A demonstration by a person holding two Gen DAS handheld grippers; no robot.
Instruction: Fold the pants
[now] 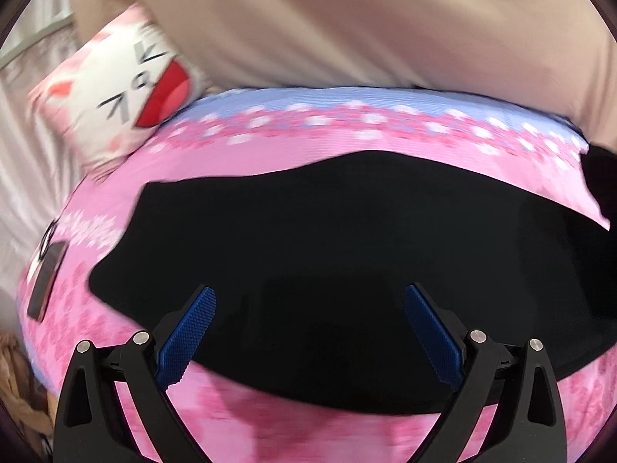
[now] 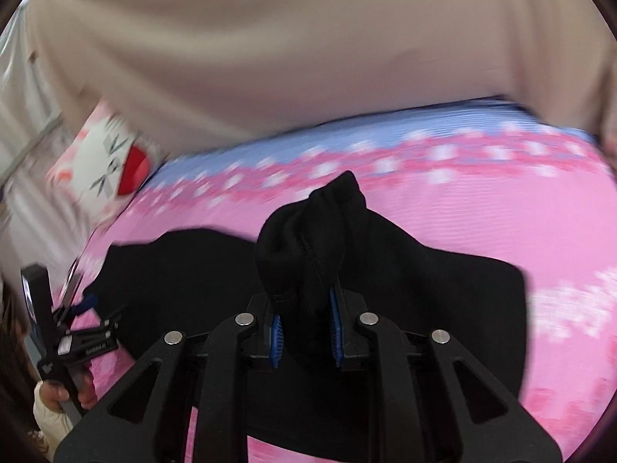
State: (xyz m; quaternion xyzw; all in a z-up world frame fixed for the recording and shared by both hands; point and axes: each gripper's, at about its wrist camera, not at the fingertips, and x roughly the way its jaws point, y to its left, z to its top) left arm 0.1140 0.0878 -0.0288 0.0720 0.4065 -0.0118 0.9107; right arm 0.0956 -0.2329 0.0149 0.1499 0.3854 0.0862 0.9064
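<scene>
Pink bedspread point(image 1: 270, 154) bears black pants point(image 1: 347, 239) lying crosswise; left tool point(image 1: 310, 301) apart, right tool point(image 2: 306, 324) clamped on them.

I count one pair of black pants point(image 1: 347, 254), one pink flowered bedcover point(image 1: 270, 146), one cartoon-face pillow point(image 1: 127, 88), two grippers, the left gripper point(image 1: 310, 332) and the right gripper point(image 2: 306, 332).

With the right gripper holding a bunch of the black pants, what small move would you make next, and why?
Probably carry the right gripper across and lay its pinched bunch over the flat pants on the pink bedspread. The left gripper is open and holds nothing.
</scene>
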